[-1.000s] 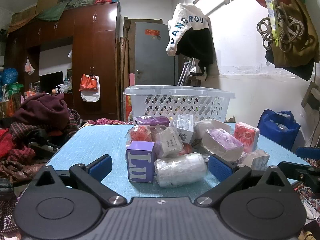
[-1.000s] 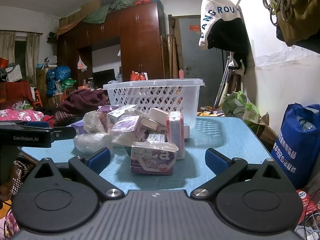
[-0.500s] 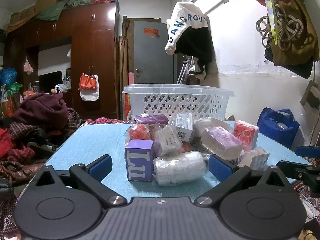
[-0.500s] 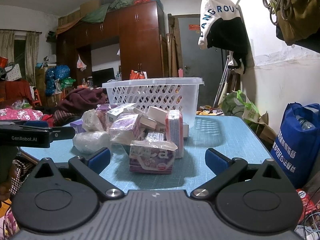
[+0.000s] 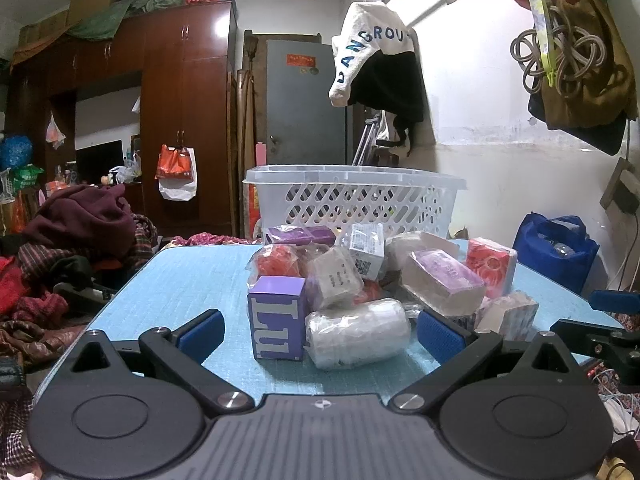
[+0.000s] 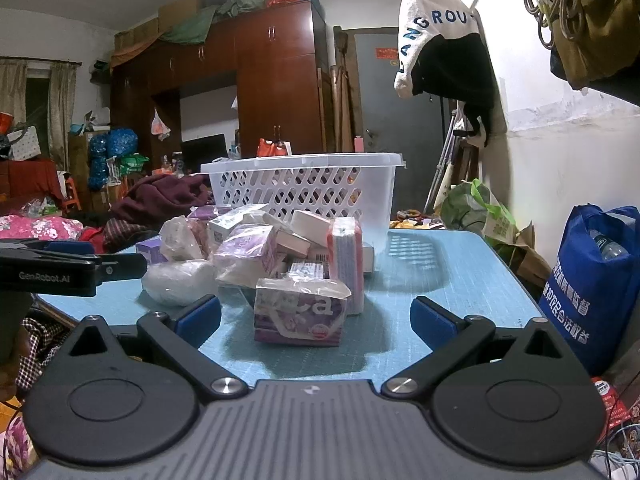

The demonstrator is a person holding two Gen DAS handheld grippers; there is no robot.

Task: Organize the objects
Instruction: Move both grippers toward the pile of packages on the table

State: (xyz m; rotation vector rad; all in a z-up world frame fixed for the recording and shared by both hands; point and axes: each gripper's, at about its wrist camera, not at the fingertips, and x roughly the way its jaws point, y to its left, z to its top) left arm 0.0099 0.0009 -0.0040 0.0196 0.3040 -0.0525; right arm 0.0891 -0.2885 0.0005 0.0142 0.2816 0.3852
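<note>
You are at the very start, as far as I can judge: the whole heap of small packages sits on the blue worktop (image 5: 192, 280) in front of the white basket (image 5: 352, 200), and through its lattice wall the basket shows nothing I can be sure of inside. Your left claw (image 5: 318, 326) is spread wide and holds nothing, low at the near edge of the worktop with the purple box (image 5: 276, 322) and the white wrapped roll (image 5: 358, 332) just ahead between its fingers. Your right claw (image 6: 316, 314) is likewise wide and empty, facing the purple-printed pack (image 6: 300, 310) at the front of the heap on its side. So nothing is sorted yet and every piece is left to move, presumably into the basket. Counting what shows: one basket, one purple box, one white roll, one red-flowered box (image 5: 490, 266), one bag of red items (image 5: 276, 262), and roughly a dozen packages in all, though the ones buried behind cannot be counted exactly.
</note>
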